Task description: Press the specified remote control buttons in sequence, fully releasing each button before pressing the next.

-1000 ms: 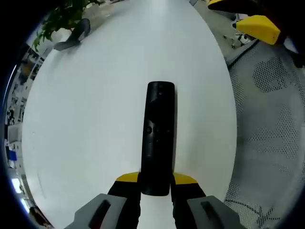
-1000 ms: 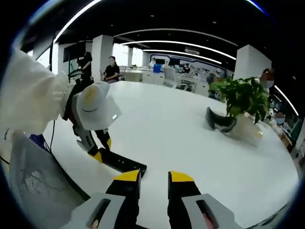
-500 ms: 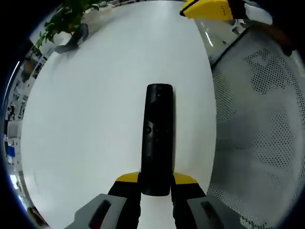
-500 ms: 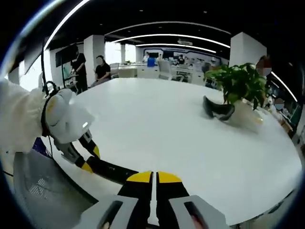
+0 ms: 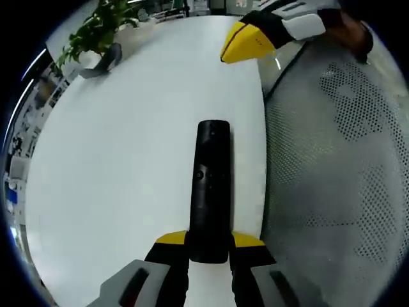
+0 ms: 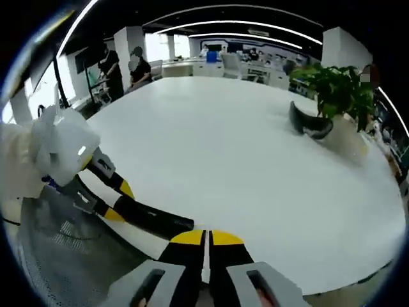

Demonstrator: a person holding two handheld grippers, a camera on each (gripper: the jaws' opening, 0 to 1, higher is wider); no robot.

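1. In the left gripper view the black remote control is clamped at its near end between the yellow-tipped jaws of the left gripper. Its long axis runs straight away from that gripper, button face up, out over the white tabletop.
2. The right gripper is clenched on nothing, its yellow tips pressed together. In the left gripper view it enters from the far right, well beyond the remote's far end.
3. In the right gripper view the remote lies just left of those closed tips, its free end pointing towards them. So the pressing gripper probably needs only a short move left and down onto the buttons.
4. The tabletop is broad, oval and glossy. A potted plant and a dark object stand at its far side.
5. Grey mesh borders the near right edge. Beyond is an open office with people seated far off.
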